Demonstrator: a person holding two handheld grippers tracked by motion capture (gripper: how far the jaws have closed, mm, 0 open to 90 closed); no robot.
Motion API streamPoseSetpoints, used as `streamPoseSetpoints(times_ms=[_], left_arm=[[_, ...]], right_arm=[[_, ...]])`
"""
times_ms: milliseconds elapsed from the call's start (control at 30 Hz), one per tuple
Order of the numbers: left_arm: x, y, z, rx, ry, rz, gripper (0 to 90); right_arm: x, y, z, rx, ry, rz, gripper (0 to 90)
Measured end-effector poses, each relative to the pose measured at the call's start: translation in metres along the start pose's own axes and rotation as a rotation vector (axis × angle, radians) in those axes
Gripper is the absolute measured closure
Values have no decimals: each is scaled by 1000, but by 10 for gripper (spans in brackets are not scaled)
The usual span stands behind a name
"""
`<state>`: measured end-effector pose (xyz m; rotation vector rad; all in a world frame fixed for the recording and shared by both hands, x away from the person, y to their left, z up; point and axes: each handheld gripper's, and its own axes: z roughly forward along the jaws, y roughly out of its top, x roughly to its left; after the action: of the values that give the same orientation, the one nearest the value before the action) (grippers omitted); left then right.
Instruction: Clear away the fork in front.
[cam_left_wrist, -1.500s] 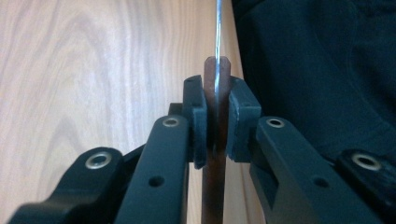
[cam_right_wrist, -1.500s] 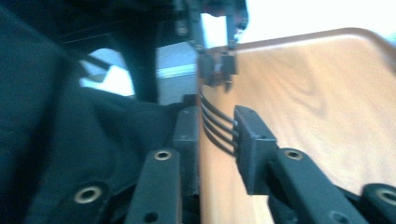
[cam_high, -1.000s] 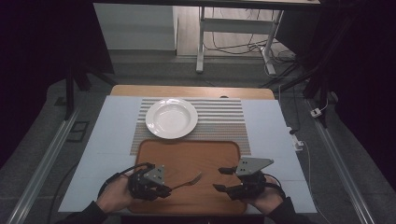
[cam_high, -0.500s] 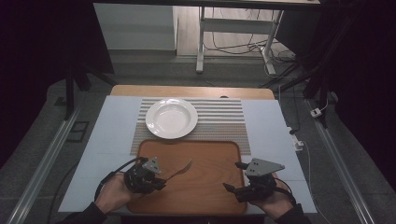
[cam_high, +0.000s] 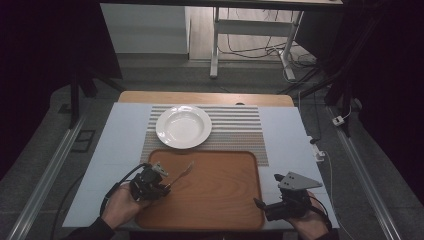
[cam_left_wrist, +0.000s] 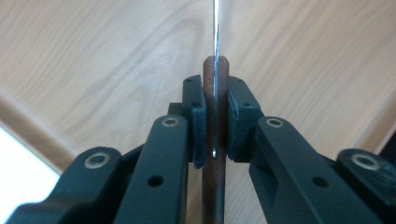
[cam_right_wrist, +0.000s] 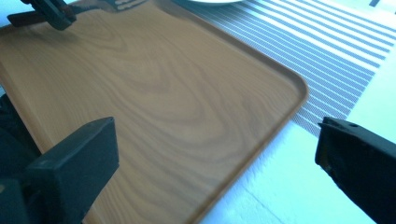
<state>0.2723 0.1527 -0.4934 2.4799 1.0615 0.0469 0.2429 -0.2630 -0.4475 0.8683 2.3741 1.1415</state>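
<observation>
Since the earlier frame the right gripper (cam_high: 260, 205) has drawn back to the wooden tray's (cam_high: 225, 200) right edge, its empty jaws having just been opening wide, while the left gripper (cam_high: 165, 186) clamps the slim brown-handled fork (cam_high: 181, 173) over the tray's left side.

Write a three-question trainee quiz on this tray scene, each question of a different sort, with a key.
1. True or false: the left hand-held gripper is shut on the fork.
2. Multiple choice: the white plate rests on: A the wooden tray; B the striped mat; C the bare table.
3. Fill in: the right hand-held gripper has its jaws ____ with nothing between them.

Key
1. True; in the left gripper view its pads clamp the fork's brown handle.
2. B; the striped mat lies beyond the wooden tray.
3. Open; they have just been opening, at the tray's right edge.
</observation>
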Motion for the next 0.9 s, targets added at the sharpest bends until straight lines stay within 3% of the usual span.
streamPoseSetpoints(times_ms=[167, 300, 400, 500, 700, 900], left_arm=[[8, -2, 5, 24, 21, -98, 799], [11, -1, 8, 35, 40, -138, 799], [10, -2, 12, 53, 61, -144, 797], [11, -2, 13, 47, 55, -145, 789], [16, -4, 3, -15, 24, -149, 701], [20, 2, -4, -53, 20, -130, 776]], right_arm=[[-3, -8, -9, -8, -16, 37, 0], [-5, -14, -15, -1, -40, 48, 0], [-6, -18, -19, 4, -58, 57, 0], [-7, -21, -22, 6, -69, 67, 0], [-12, -27, -25, 26, -69, 95, 0], [-12, -27, -24, 34, -65, 93, 0]])
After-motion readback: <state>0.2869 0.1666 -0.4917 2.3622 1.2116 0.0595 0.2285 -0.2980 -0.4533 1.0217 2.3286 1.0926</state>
